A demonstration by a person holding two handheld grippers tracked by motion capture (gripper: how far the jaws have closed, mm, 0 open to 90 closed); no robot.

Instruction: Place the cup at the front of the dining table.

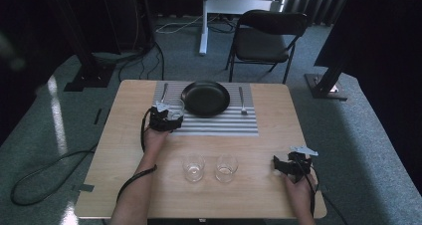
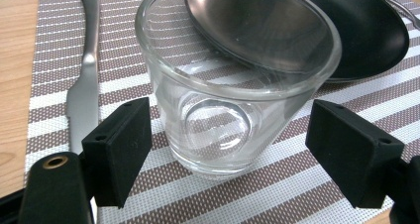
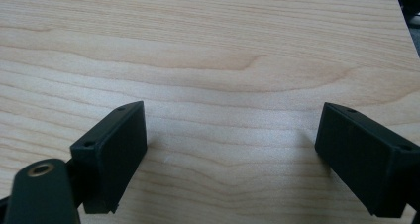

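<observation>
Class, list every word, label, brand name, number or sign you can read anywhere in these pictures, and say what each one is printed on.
None: no readable text on the glass, knife, black plate, striped placemat or wooden table.

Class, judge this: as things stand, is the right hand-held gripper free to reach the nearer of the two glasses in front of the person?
Probably yes. The right hand-held gripper rests with jaws open, and bare table lies between it and the glass.
</observation>
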